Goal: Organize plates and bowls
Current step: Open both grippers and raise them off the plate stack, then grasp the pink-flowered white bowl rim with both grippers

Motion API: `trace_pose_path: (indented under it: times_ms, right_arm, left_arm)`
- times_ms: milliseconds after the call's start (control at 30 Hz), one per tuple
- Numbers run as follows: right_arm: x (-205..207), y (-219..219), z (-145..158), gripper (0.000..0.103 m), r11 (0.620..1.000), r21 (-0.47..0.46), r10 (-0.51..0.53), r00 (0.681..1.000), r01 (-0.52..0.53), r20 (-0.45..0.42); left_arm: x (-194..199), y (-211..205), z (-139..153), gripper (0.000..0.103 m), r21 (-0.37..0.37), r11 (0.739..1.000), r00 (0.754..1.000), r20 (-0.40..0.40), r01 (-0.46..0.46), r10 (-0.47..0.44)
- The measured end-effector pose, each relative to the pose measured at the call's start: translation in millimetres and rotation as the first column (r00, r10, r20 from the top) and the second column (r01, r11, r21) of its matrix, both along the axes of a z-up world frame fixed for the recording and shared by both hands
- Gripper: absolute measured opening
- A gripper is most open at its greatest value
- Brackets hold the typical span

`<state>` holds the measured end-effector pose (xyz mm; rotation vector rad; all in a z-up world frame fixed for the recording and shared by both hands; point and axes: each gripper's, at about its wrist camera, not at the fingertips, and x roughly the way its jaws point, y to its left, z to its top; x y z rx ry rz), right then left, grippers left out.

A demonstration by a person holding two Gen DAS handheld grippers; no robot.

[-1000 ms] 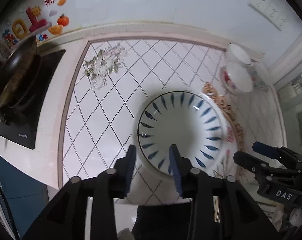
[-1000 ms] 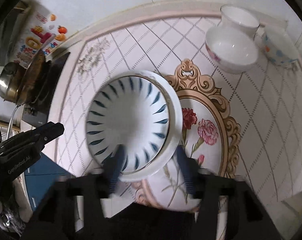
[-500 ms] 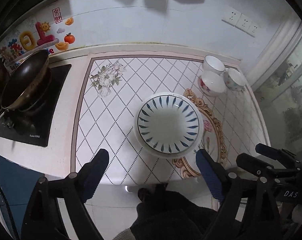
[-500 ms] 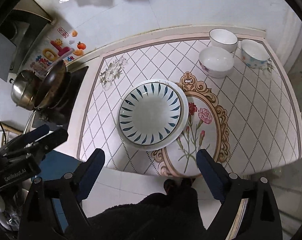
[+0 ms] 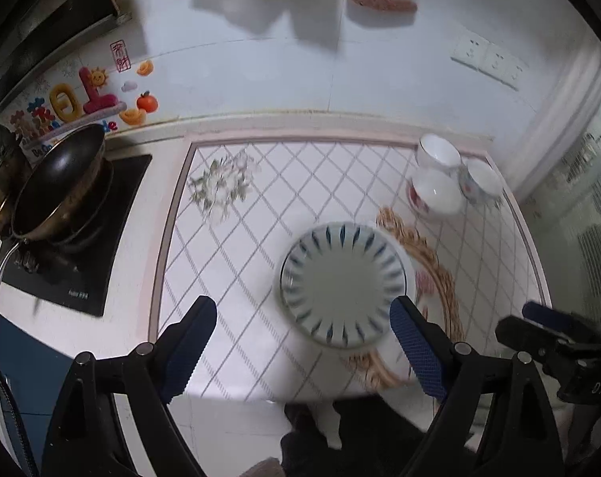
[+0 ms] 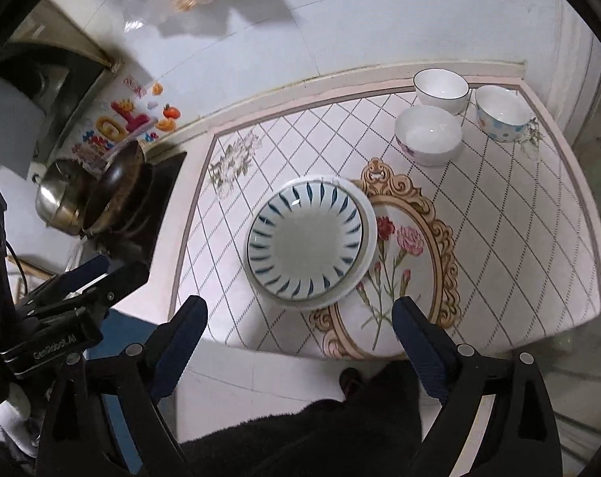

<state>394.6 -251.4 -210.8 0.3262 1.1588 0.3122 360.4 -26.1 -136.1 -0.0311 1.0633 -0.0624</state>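
Nearest, the left claw (image 5: 302, 342) and right claw (image 6: 300, 342) both hang spread wide and empty above the tabletop (image 6: 519, 246). Below them sits the blue-striped plate (image 6: 304, 242), nested on a white plate (image 6: 370, 234): glazed, stiff, slippery and breakable, likely best pinched at the rim. At the far right stand three bowls (image 6: 427, 135), equally fragile.

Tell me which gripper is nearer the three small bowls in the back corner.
Right, in my judgement. The right gripper hangs beside the plate stack, on the same side as the bowls; the left gripper hangs further from them.
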Motion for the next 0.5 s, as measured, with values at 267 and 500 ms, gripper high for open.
trace_pose_path:
  times_ms: [267,500]
  right_arm:
    - [99,-81,-37,0.096,0.986,0.097,-0.130,0.991,0.132,-0.028]
    - [207,-149,-104,0.090,0.972,0.131,-0.178,0.976,0.194,-0.122]
  left_arm:
    - [128,-74,-41,0.089,-0.107,0.994,0.989,-0.137,0.035,-0.050]
    - [225,-154,-114,0.057,-0.175,0.980,0.952,-0.272,0.092,-0.138]
